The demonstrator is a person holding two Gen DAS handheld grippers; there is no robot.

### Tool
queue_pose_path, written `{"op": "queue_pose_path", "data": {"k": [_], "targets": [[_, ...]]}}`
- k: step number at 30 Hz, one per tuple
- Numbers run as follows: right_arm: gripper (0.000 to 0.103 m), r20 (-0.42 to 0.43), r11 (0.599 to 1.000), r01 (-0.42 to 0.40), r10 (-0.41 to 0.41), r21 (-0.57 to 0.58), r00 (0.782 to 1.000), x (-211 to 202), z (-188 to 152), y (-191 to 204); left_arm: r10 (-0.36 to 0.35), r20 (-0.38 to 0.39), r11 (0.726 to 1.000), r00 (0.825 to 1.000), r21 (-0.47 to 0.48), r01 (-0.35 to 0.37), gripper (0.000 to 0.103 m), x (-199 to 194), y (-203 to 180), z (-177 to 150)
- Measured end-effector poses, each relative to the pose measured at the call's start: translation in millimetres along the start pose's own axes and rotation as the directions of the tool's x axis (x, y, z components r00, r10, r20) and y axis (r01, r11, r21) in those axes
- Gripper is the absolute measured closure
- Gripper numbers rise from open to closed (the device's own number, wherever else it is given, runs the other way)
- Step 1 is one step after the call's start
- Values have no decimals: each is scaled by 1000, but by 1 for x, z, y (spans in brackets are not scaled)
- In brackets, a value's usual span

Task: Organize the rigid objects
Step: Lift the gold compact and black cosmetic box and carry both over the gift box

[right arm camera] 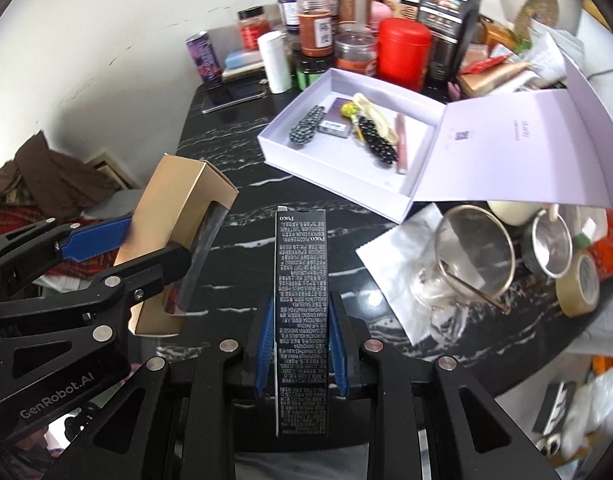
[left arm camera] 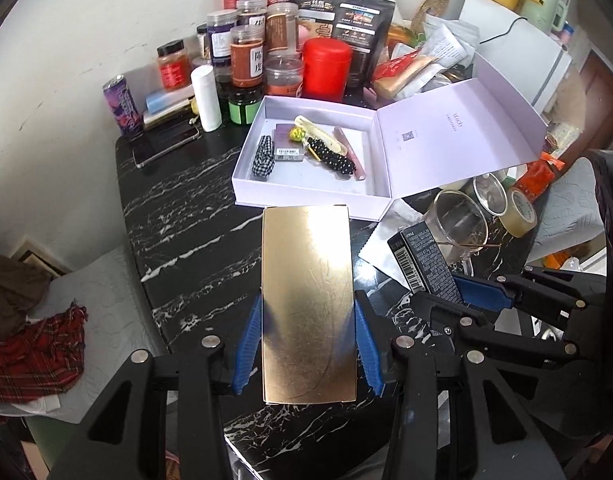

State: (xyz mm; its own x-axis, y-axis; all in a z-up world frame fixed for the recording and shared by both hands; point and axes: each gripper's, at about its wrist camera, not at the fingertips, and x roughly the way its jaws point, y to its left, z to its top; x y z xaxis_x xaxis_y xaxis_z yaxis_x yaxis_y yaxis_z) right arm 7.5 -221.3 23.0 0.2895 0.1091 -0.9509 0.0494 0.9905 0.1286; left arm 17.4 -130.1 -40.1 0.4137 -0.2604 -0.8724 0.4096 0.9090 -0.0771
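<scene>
My left gripper (left arm camera: 308, 320) is shut on a shiny gold box (left arm camera: 308, 304), held above the black marble table (left arm camera: 186, 208). The blue pads press both long sides. The right wrist view shows the same gold box (right arm camera: 170, 216) at the left, clamped in the left gripper (right arm camera: 126, 248). My right gripper (right arm camera: 302, 322) is shut on a slim black printed box (right arm camera: 302, 312); that black box (left arm camera: 424, 264) shows at the right in the left wrist view. Ahead lies an open lilac gift box (left arm camera: 242, 168), its tray (right arm camera: 306, 156) holding hair clips, a small purple box and a pink tube.
Jars, a red canister (left arm camera: 326, 64) and a drink can (left arm camera: 120, 106) crowd the far table edge. A phone (left arm camera: 166, 144) lies at the back left. A glass cup (right arm camera: 462, 256), a strainer (right arm camera: 548, 244) and tape rolls (right arm camera: 580, 284) stand at the right. Clothes (left arm camera: 30, 344) are piled at the left.
</scene>
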Motion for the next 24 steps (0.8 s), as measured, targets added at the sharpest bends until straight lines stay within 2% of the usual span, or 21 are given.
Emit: {"op": "queue_pose_path", "data": {"k": [11,24], "targets": [[78,36,1000,-11,12,-22,999,-11,20,-7,20,51,1000,998,14,-21,59,-9,-7,31],[78,58,996,-35,40,-80,998,-7,65,-35,49,90,999,995,-8,-48,59,4,-18,82]]}}
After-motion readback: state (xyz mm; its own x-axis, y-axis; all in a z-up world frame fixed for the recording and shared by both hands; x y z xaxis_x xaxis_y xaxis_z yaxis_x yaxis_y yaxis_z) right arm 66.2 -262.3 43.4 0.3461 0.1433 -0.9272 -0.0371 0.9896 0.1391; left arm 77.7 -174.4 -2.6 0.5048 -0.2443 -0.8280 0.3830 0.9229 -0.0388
